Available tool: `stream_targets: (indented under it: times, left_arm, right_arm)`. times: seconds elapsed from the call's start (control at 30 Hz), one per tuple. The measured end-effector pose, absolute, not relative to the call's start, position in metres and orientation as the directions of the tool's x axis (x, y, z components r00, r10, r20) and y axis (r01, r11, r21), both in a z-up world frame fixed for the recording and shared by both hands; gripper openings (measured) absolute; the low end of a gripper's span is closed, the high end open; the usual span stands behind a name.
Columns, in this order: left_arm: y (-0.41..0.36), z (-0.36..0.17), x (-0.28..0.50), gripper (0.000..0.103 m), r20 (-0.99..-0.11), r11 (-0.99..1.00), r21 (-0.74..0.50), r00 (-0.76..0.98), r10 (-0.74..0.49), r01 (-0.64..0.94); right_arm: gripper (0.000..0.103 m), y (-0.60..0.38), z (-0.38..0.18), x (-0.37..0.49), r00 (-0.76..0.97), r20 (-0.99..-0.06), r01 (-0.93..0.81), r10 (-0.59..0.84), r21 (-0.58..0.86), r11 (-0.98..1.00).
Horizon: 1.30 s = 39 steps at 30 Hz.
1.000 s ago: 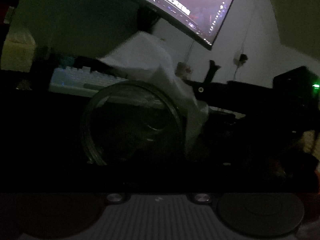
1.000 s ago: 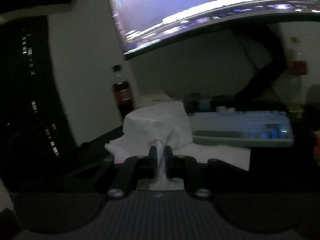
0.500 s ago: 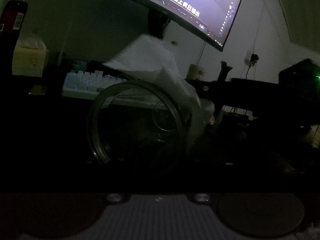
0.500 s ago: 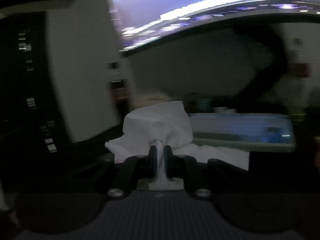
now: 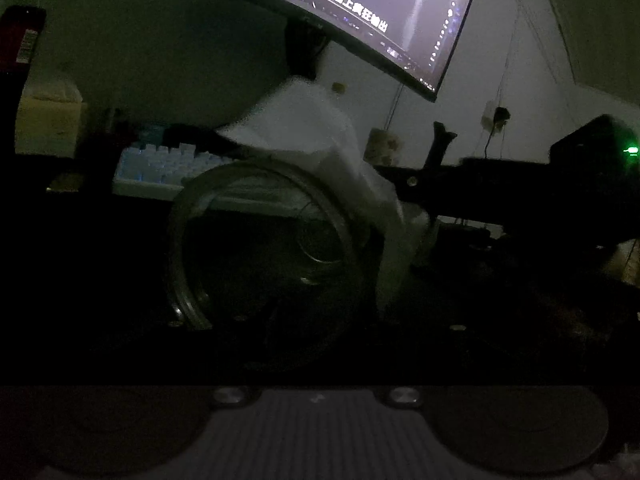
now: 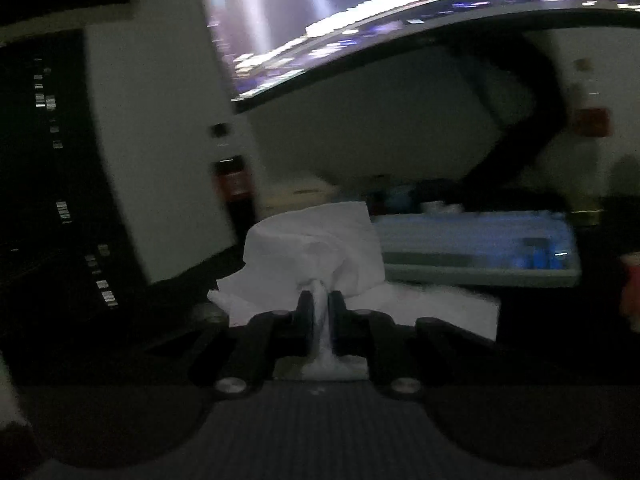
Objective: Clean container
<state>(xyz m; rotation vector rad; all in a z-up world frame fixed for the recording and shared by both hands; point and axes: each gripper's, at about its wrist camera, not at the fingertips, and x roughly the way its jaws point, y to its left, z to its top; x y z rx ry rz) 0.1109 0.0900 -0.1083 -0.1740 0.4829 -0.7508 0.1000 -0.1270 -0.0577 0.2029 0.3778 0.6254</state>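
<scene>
Tissue wiping jar
Right hand-held gripper [image 6: 320, 312] pinches white tissue [image 6: 316, 248]; left one's state can't be told, dark behind the glass jar [image 5: 264, 256].

Right gripper [image 6: 319, 307]: black fingers [image 6: 305, 312], silver screws, ribbed grey body.

Jar and tissue

We see a clear round jar [image 5: 264, 264] on its side, mouth toward us, white crumpled tissue [image 5: 320, 148] against its far side.
</scene>
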Motion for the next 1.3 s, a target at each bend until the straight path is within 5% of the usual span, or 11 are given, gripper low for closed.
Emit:
stream_targets:
  times: [0.17,0.33,0.67,1.07,1.3]
  left_arm:
    - [0.090,-0.108,0.109,0.034,-0.357,0.715,-0.317,0.620,-0.698,0.623]
    - [0.091,-0.110,0.111,0.034,-0.352,0.712,-0.330,0.619,-0.702,0.620]
    - [0.089,-0.111,0.107,0.034,-0.346,0.705,-0.327,0.615,-0.709,0.630]
    - [0.089,-0.109,0.109,0.034,-0.351,0.708,-0.343,0.615,-0.706,0.617]
    - [0.090,-0.109,0.110,0.034,-0.352,0.710,-0.343,0.617,-0.704,0.615]
  right_arm:
    - [0.010,-0.121,-0.055,0.093,0.725,-0.288,-0.577,0.626,0.244,0.780]
    - [0.010,-0.149,-0.055,0.123,0.802,-0.329,-0.424,0.498,0.273,0.864]
    - [0.010,-0.127,-0.049,0.097,0.681,-0.318,-0.607,0.660,0.259,0.751]
    - [0.017,-0.130,-0.050,0.092,0.772,-0.362,-0.508,0.522,0.143,0.850]
    - [0.009,-0.134,-0.052,0.097,0.751,-0.351,-0.524,0.559,0.197,0.828]
